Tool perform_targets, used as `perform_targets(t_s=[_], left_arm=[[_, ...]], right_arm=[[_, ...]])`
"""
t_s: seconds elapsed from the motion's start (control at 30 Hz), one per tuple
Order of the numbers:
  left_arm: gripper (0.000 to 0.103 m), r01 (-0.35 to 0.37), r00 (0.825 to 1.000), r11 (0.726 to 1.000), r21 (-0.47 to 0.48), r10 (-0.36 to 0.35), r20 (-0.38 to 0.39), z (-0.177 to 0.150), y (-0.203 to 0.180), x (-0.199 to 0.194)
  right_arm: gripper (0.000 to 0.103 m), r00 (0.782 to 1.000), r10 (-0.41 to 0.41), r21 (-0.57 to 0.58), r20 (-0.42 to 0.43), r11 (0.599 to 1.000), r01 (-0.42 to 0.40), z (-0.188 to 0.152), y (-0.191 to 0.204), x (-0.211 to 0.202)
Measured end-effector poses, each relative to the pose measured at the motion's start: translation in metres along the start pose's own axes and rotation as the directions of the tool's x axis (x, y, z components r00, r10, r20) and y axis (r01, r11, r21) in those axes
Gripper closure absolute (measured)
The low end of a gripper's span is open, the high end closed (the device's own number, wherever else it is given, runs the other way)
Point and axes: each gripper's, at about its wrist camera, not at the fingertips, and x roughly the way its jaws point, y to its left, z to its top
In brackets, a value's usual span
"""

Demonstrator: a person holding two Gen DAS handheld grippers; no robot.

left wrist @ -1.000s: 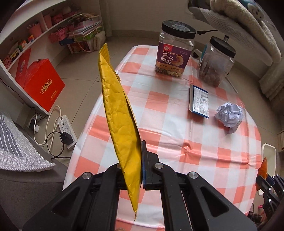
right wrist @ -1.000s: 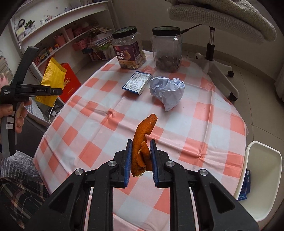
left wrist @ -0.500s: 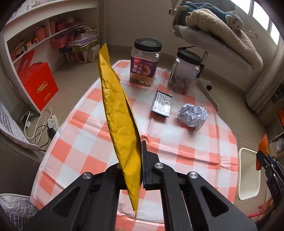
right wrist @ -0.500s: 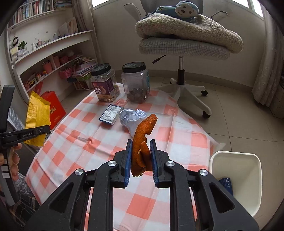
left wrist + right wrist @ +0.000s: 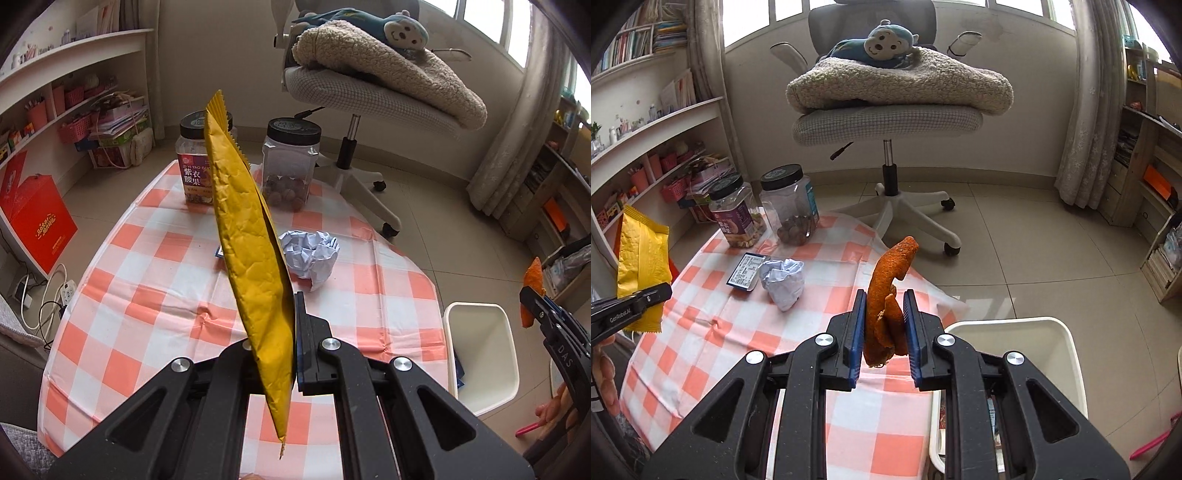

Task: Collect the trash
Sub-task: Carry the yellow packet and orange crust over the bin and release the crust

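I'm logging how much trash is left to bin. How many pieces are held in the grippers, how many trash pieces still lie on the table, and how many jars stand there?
Held in the grippers: 2, yellow wrapper, orange peel
Trash on the table: 2, crumpled paper, small blue packet
Jars: 2, labelled jar, clear jar
Total: 6

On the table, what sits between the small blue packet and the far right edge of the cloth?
Only the crumpled paper ball, right beside the blue packet; past it the checked tablecloth is bare, seen in the right wrist view.
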Motion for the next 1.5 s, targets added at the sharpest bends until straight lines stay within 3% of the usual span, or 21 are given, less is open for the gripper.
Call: perform_targets(t_s=[0.43, 0.5, 0.77, 0.9, 1.17, 1.27, 1.3, 1.37, 1.4, 1.43, 1.5], left_arm=[[0.100, 0.088, 0.996, 0.989, 0.116, -0.087, -0.013, -0.007, -0.078, 0.011], [0.100, 0.105, 0.994, 0.984, 0.144, -0.104, -0.014, -0.009, -0.094, 0.011], [0.100, 0.189, 0.982, 0.955, 0.227, -0.182, -0.051, -0.019, -0.162, 0.015], [0.100, 0.236, 0.972, 0.934, 0.267, -0.223, -0.078, -0.025, -0.200, 0.017], [0.099, 0.328, 0.945, 0.888, 0.323, -0.302, -0.128, -0.032, -0.268, 0.016], [0.099, 0.374, 0.927, 0.868, 0.327, -0.343, -0.150, -0.030, -0.288, 0.016], [0.098, 0.392, 0.920, 0.861, 0.324, -0.357, -0.163, -0.029, -0.294, 0.018], [0.081, 0.430, 0.902, 0.850, 0.306, -0.386, -0.194, -0.026, -0.303, 0.021], [0.061, 0.454, 0.889, 0.842, 0.291, -0.409, -0.205, -0.024, -0.304, 0.021], [0.055, 0.470, 0.881, 0.838, 0.278, -0.426, -0.205, -0.022, -0.304, 0.020], [0.052, 0.475, 0.879, 0.835, 0.278, -0.437, -0.190, -0.020, -0.304, 0.017]], right_arm=[[0.079, 0.984, -0.181, 0.163, -0.002, 0.970, 0.179, -0.004, -0.091, -0.021], [0.062, 0.974, -0.226, 0.179, 0.000, 0.958, 0.222, -0.005, -0.104, -0.026], [0.016, 0.933, -0.358, 0.358, 0.021, 0.874, 0.327, -0.009, -0.161, -0.052], [0.009, 0.917, -0.398, 0.443, 0.029, 0.828, 0.345, -0.010, -0.186, -0.067], [0.008, 0.895, -0.444, 0.529, 0.036, 0.769, 0.360, -0.016, -0.217, -0.085], [0.008, 0.885, -0.464, 0.556, 0.043, 0.747, 0.364, -0.018, -0.226, -0.092], [0.008, 0.880, -0.473, 0.567, 0.044, 0.737, 0.368, -0.020, -0.229, -0.095], [0.008, 0.873, -0.485, 0.586, 0.043, 0.720, 0.371, -0.022, -0.234, -0.099], [0.007, 0.871, -0.489, 0.594, 0.041, 0.713, 0.372, -0.023, -0.237, -0.099], [0.007, 0.871, -0.490, 0.601, 0.038, 0.708, 0.372, -0.023, -0.240, -0.100], [0.007, 0.871, -0.490, 0.608, 0.033, 0.702, 0.372, -0.025, -0.241, -0.100]])
